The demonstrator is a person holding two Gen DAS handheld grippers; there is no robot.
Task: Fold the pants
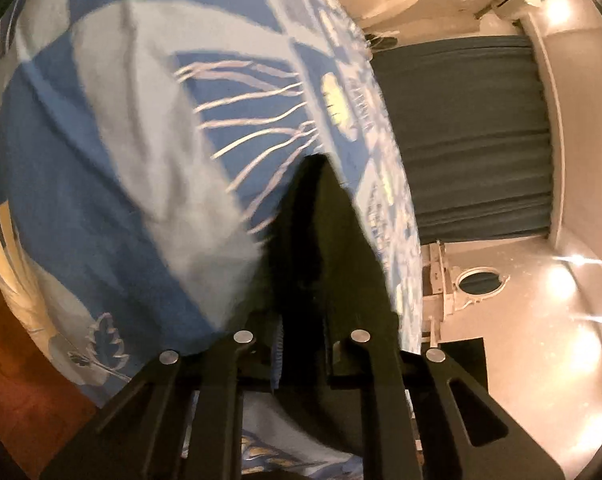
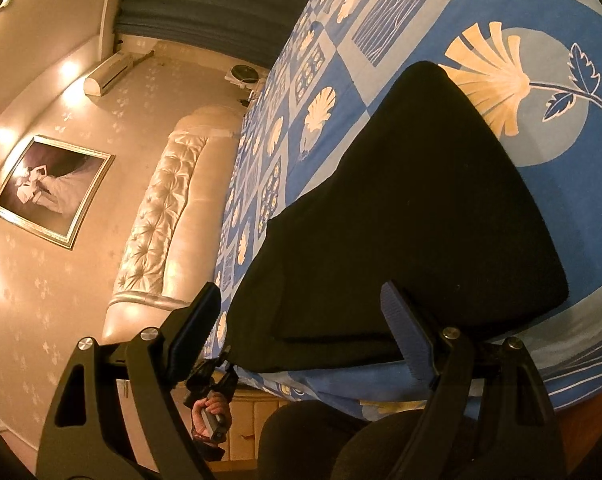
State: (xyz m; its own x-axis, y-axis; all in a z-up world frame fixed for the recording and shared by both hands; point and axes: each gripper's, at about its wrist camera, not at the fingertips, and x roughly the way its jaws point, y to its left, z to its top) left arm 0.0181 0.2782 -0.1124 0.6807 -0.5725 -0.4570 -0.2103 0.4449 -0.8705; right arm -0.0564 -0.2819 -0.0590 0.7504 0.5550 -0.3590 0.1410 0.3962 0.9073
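Observation:
Black pants (image 2: 413, 216) lie folded on a bed with a blue patterned cover (image 2: 561, 208). My right gripper (image 2: 301, 320) is open, its blue-padded fingers (image 2: 405, 332) apart just before the near edge of the pants, holding nothing. My left gripper (image 1: 301, 332) is shut on a corner of the black pants (image 1: 321, 232), which rise as a dark peak between its fingers. The left gripper also shows in the right wrist view (image 2: 213, 380), held in a hand at the pants' left end.
A cream tufted headboard (image 2: 173, 216) stands at the bed's end. A framed picture (image 2: 53, 192) and an air conditioner (image 2: 109, 74) hang on the wall. Dark curtains (image 1: 461, 136) and a white mirror stand (image 1: 461, 284) lie beyond the bed. A wooden floor (image 1: 25, 384) borders the bed.

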